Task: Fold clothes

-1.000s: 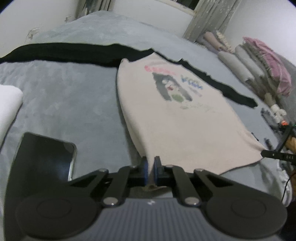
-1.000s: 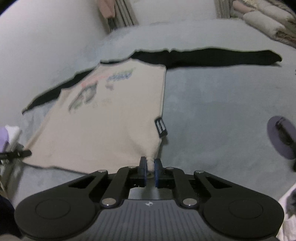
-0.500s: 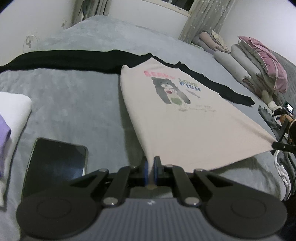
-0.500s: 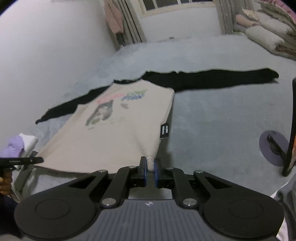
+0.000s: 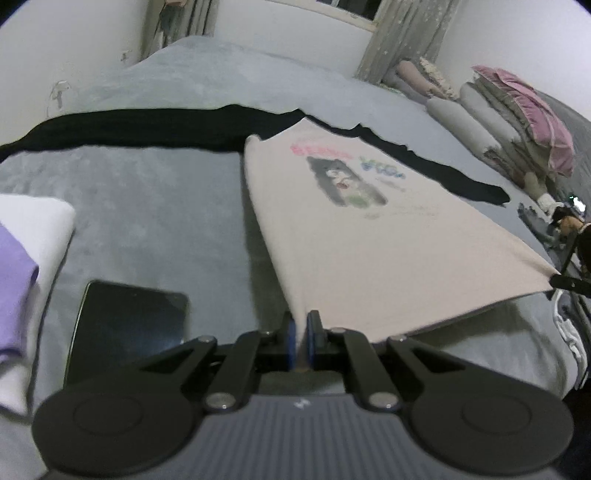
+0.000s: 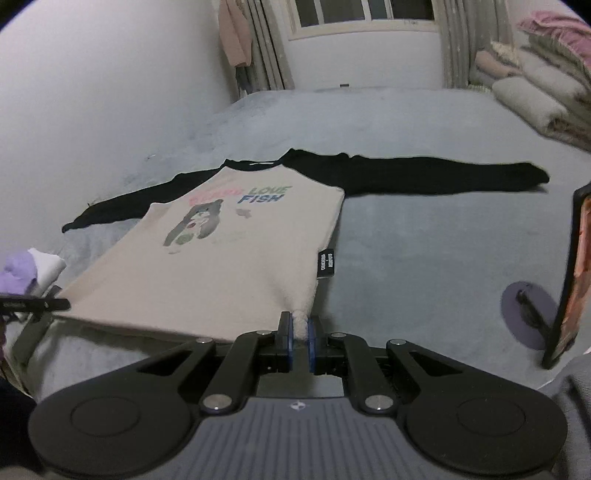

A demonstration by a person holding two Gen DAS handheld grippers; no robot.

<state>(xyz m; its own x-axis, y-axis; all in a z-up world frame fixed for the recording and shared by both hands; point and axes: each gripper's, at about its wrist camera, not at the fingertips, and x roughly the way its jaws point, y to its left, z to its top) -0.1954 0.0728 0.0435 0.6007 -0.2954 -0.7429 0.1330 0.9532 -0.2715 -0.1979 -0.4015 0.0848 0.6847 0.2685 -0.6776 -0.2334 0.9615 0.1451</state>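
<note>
Left wrist: phone [image 5: 125, 325], right wrist: window [image 6: 364, 11]

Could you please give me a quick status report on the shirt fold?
Left gripper and right gripper each shut on a hem corner. Shirt hem lifted, black sleeves spread flat. Phone lies beside the shirt, clear.

shirt [image 5: 354, 236] on bed [image 5: 155, 206] — phone [image 5: 129, 325] to its left, folded pile [image 5: 26, 258] beyond

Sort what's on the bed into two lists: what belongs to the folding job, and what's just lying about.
In the job:
- shirt, hem lifted
- left gripper, shut on one hem corner
- right gripper, shut on the other

Lying about:
- phone
- folded white and purple clothes
- pillows
- tablet on stand
</note>
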